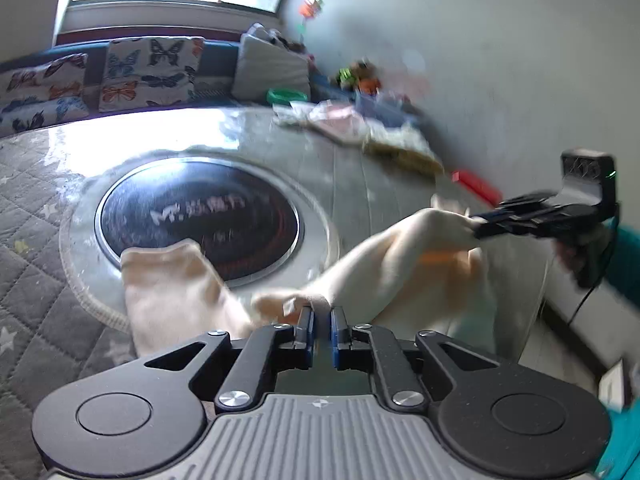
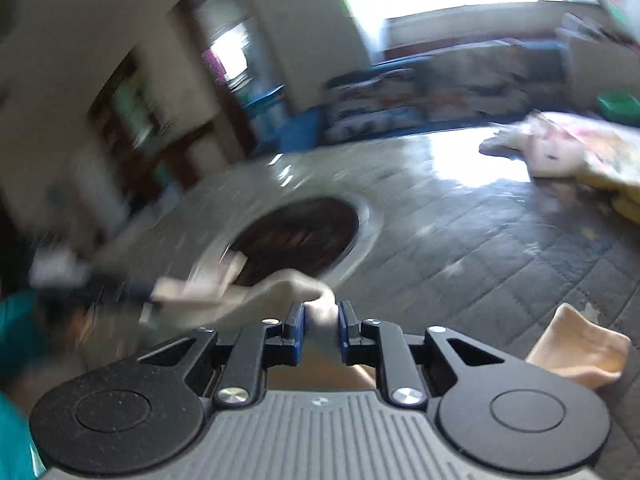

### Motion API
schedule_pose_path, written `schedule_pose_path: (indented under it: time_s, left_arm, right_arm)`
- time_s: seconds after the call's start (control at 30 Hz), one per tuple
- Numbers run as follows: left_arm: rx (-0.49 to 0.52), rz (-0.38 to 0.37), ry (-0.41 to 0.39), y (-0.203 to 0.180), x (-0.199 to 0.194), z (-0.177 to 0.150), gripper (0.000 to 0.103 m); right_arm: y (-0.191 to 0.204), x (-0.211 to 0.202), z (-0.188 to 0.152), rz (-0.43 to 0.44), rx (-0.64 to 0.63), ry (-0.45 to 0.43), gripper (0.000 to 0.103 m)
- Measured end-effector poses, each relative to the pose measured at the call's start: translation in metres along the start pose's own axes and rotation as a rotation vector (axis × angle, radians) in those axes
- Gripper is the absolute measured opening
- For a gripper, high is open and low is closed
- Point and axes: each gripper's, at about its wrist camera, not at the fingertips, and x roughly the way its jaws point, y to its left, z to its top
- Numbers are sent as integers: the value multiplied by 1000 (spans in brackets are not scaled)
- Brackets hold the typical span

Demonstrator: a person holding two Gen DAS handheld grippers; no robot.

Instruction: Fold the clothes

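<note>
Both grippers are pinching 1 cream garment (image 1: 404, 256): left gripper (image 1: 321, 316) gripping its near edge, right gripper (image 2: 321, 312) clamping a bunched fold.

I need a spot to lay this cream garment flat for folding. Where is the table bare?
Bare: the grey quilted cover left of the round black hob, and the glossy strip between hob and butterfly cushions. Crowded: the far right, by the wall, with piled clothes.

doorway (image 2: 224, 64) blurred; far clutter (image 1: 360, 76) smeared
</note>
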Motion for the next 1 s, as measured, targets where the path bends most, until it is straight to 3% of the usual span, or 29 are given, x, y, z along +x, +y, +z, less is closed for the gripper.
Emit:
schedule_pose_path:
  time_s: [0.13,0.27,0.37,0.47,0.57,0.73,0.97,1.0]
  left_arm:
    - [65,-10,62,-2,-1,-12,11]
    - [62,5,29,2,-13,-10,15]
    - [28,24,-17,7,-20,-2,30]
    - [-51,35,-11,17,-12,9,34]
    - [-152,32,26,27,3,19,41]
    - [-259,-6,90,39,26,27,42]
    - [-274,-13,147,39,43,26,39]
    - [-273,-12,146,39,43,26,34]
  right_arm:
    - [18,-3,-25,-11,-63,145,19]
    - [9,-13,-23,-28,29,88,38]
    - [-4,-20,-14,-20,132,10,45]
    - [-19,-15,-7,-35,218,-19,45]
    - [-33,0,-2,-116,298,9,45]
    - [-36,12,-7,-138,305,53,45]
    - [-34,22,-10,-167,298,106,42]
    - [-33,23,-10,-173,289,113,41]
